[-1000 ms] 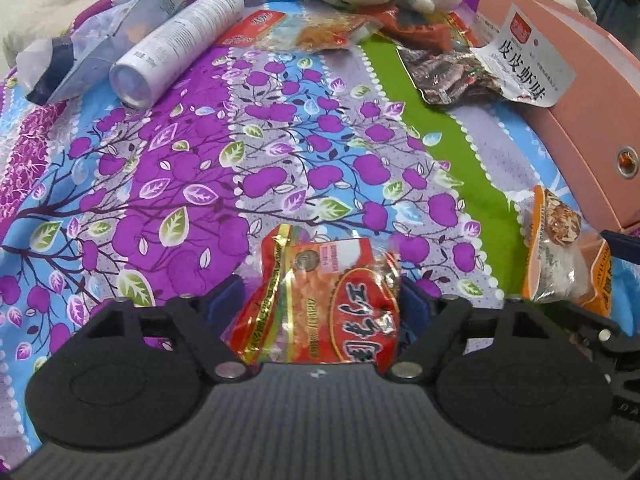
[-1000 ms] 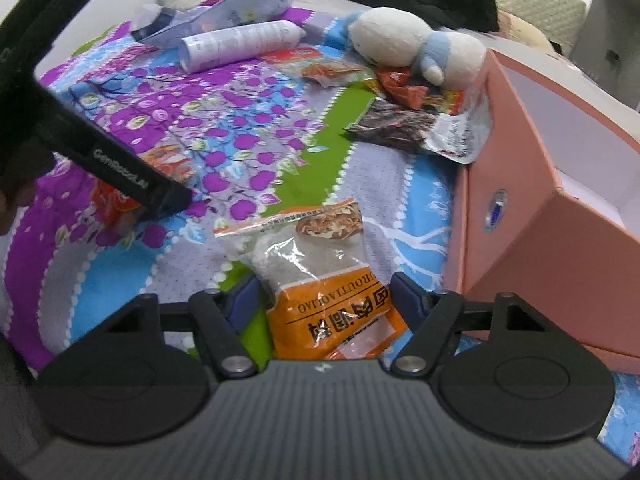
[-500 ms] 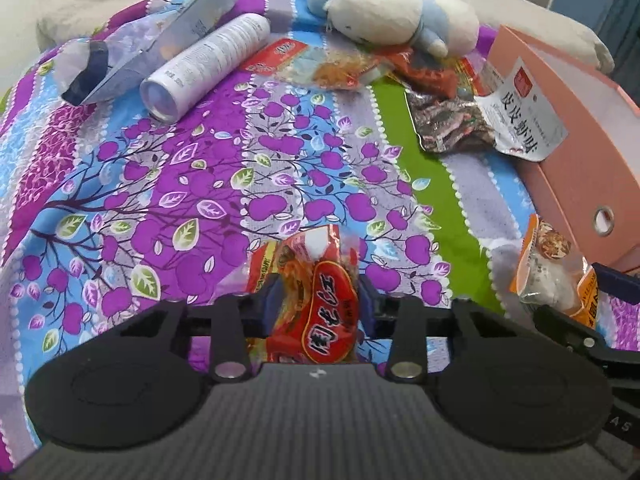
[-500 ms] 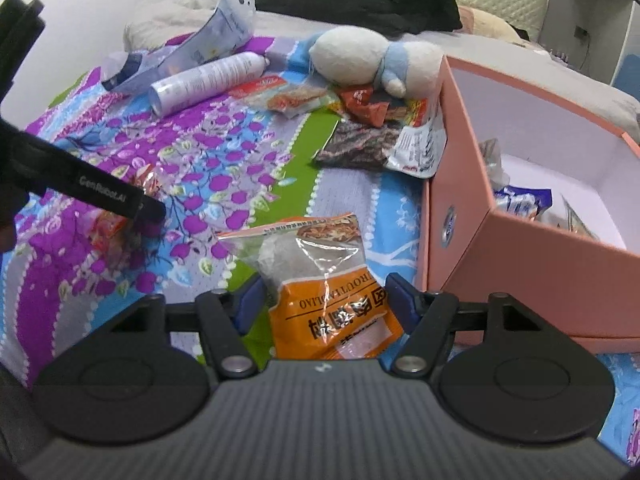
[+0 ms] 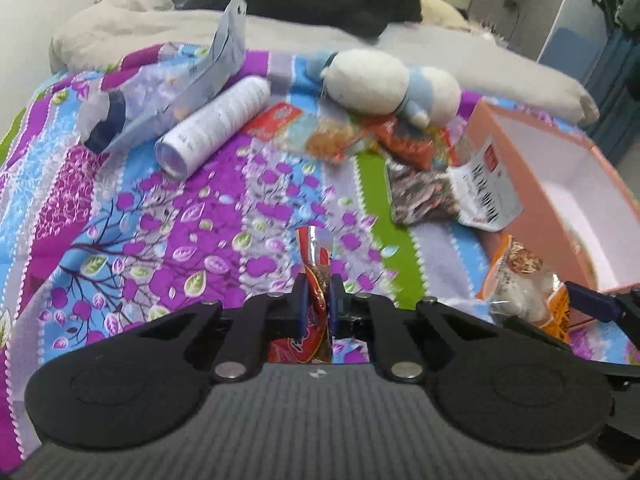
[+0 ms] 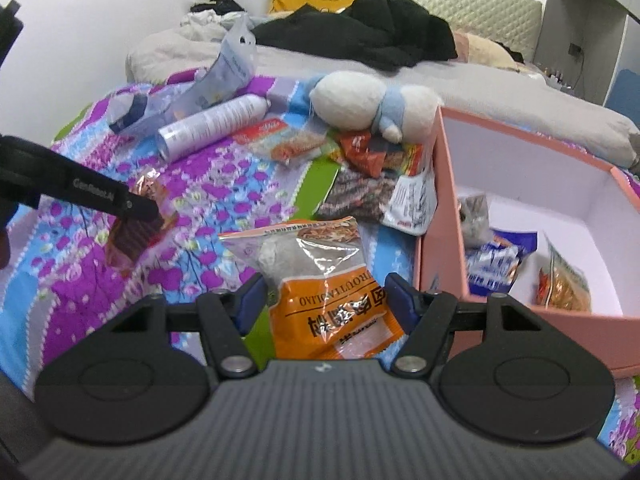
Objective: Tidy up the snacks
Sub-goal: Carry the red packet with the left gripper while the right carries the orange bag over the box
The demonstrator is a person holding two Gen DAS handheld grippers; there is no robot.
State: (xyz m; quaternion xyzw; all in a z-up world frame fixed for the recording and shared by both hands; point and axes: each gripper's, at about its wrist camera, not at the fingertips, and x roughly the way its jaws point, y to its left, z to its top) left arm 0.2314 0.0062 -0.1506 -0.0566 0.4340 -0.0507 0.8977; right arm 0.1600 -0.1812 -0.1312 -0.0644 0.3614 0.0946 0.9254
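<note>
My left gripper (image 5: pixel 318 300) is shut on a red snack packet (image 5: pixel 314 256) and holds it above the patterned blanket; the packet also shows in the right wrist view (image 6: pixel 136 216) under the left gripper. My right gripper (image 6: pixel 326 300) is open, its jaws on either side of an orange and clear snack bag (image 6: pixel 324 280) lying on the blanket, also in the left wrist view (image 5: pixel 524 284). A pink box (image 6: pixel 436 200) stands at the right with several snack packets inside.
More snack packets (image 5: pixel 420 196) lie by the box's far corner beside a white and blue plush toy (image 5: pixel 384 80). A white spray can (image 5: pixel 216 124) and a plastic pouch (image 5: pixel 160 92) lie at the far left. Bedding and black clothes lie behind.
My left gripper closed on the red packet and lifted it off the blanket. Both grippers rose, showing more of the bed and the box's inside. The right gripper stayed open around the orange bag.
</note>
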